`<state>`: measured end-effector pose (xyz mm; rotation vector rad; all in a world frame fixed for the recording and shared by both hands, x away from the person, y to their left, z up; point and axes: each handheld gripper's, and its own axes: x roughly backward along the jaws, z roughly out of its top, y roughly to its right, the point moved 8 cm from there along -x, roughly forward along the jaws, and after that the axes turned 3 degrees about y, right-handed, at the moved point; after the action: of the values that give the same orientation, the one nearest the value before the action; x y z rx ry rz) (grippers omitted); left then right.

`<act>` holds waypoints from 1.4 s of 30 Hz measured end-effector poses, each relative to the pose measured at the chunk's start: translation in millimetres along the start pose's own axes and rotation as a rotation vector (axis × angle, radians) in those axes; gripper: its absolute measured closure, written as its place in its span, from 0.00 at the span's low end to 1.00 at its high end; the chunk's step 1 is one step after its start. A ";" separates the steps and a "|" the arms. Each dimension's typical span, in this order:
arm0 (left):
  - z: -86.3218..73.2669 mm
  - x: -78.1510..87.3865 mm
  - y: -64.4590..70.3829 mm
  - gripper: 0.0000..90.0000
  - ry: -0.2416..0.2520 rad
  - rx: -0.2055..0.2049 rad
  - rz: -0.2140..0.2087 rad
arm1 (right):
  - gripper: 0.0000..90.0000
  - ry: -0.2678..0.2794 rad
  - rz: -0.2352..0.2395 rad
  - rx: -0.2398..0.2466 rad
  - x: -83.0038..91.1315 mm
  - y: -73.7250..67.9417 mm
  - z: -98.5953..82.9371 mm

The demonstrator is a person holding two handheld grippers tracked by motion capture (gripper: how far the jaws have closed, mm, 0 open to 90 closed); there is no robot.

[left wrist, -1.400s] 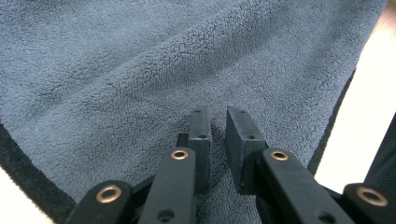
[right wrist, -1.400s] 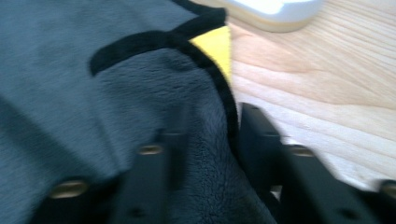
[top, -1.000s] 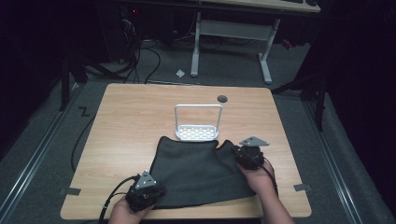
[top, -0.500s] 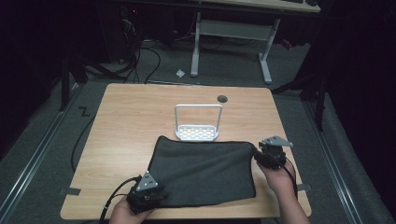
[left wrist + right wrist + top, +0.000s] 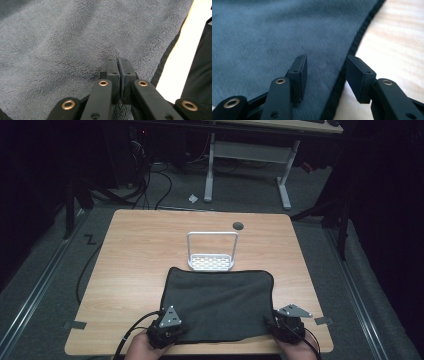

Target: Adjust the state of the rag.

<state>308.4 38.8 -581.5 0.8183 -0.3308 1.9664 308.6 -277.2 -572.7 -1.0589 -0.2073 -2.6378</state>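
Wooden table (image 5: 135, 270), dark towel (image 5: 217, 302), left tool (image 5: 117, 65) pinching it

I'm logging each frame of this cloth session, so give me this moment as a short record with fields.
work in hand: spreading a dark cloth flat on the table
left gripper: shut on the cloth's near left corner
right gripper: open, fingers astride the cloth's right hem
cloth state: nearly flat
other item: white wire rack beyond the cloth
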 end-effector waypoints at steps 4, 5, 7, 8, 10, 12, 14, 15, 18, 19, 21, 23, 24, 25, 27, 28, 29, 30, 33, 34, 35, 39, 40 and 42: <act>7.6 -0.8 -11.5 0.98 0.025 0.007 0.028 | 0.94 -0.013 0.009 0.034 -2.7 -2.8 0.9; 11.7 0.0 -17.2 0.98 0.039 0.016 0.041 | 0.94 -0.004 -0.001 0.046 -5.8 -2.3 6.2; 21.9 3.2 -28.5 0.98 0.082 0.045 0.054 | 0.95 0.023 0.000 0.053 -12.7 -0.9 22.6; 25.5 4.2 -33.4 0.98 0.093 0.055 0.060 | 0.95 0.035 -0.004 0.061 -17.5 0.2 32.0; 28.0 4.3 -40.3 0.98 0.100 0.067 0.078 | 0.94 0.047 -0.002 0.069 -31.3 2.4 50.7; 25.5 2.3 -42.6 0.97 0.090 0.072 0.092 | 0.93 0.053 0.002 0.068 -48.6 4.5 68.2; 19.9 -1.7 -37.8 0.96 0.056 0.085 0.056 | 0.89 0.034 -0.005 0.073 -65.0 6.5 78.5; 17.1 -3.5 -34.3 0.94 0.043 0.076 0.048 | 0.86 0.024 -0.009 0.070 -70.2 7.3 80.5; 8.8 -6.2 -24.7 0.91 0.009 0.047 0.032 | 0.79 0.014 -0.008 0.068 -69.5 6.1 73.4; 7.5 -5.4 -22.2 0.90 0.016 0.047 0.024 | 0.78 0.004 -0.014 0.079 -66.7 5.4 66.4; 4.8 -3.1 -16.0 0.88 0.015 0.053 -0.009 | 0.75 -0.012 -0.028 0.084 -59.5 7.8 51.0; 2.0 -1.3 -7.1 0.84 0.017 0.042 -0.042 | 0.71 -0.011 -0.025 0.054 -48.8 10.6 37.8; 1.1 -0.3 -2.6 0.82 0.012 0.037 -0.061 | 0.69 -0.017 -0.029 0.042 -42.1 11.4 31.8; 0.8 0.7 1.2 0.79 0.003 0.034 -0.073 | 0.68 -0.019 -0.032 0.034 -34.4 11.5 25.8; 3.7 5.2 5.2 0.73 0.011 0.014 -0.084 | 0.65 -0.005 -0.046 0.030 -19.0 10.4 16.1; 7.8 8.9 3.5 0.70 0.037 0.001 -0.069 | 0.64 0.013 -0.047 0.027 -12.4 9.6 15.6; 12.3 12.6 -1.7 0.68 0.067 0.004 -0.049 | 0.64 0.039 -0.037 0.024 -7.6 8.3 19.0; 15.7 14.9 -10.1 0.66 0.089 0.022 -0.027 | 0.64 0.063 -0.034 0.026 -5.3 7.3 24.7; 15.6 12.2 -40.8 0.72 0.095 0.107 0.042 | 0.73 0.072 -0.023 0.053 -16.7 2.0 40.1; 11.8 9.8 -48.6 0.74 0.074 0.119 0.070 | 0.75 0.050 -0.014 0.061 -24.3 0.4 40.1; 7.9 7.1 -51.6 0.75 0.052 0.137 0.069 | 0.77 0.026 -0.011 0.060 -31.4 -0.7 37.4; 1.7 2.8 -34.1 0.75 0.046 0.125 0.002 | 0.78 -0.003 -0.009 0.051 -29.5 0.8 18.9; 2.0 1.3 -27.2 0.75 0.048 0.115 -0.016 | 0.78 -0.005 -0.018 0.061 -24.1 2.8 14.1; 3.3 -1.3 -18.5 0.72 0.042 0.072 -0.018 | 0.77 -0.011 -0.026 0.040 -14.7 7.9 5.0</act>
<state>325.9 45.7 -581.8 0.8219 -0.2282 1.9851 324.5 -280.4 -579.1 -1.0652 -0.2766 -2.6395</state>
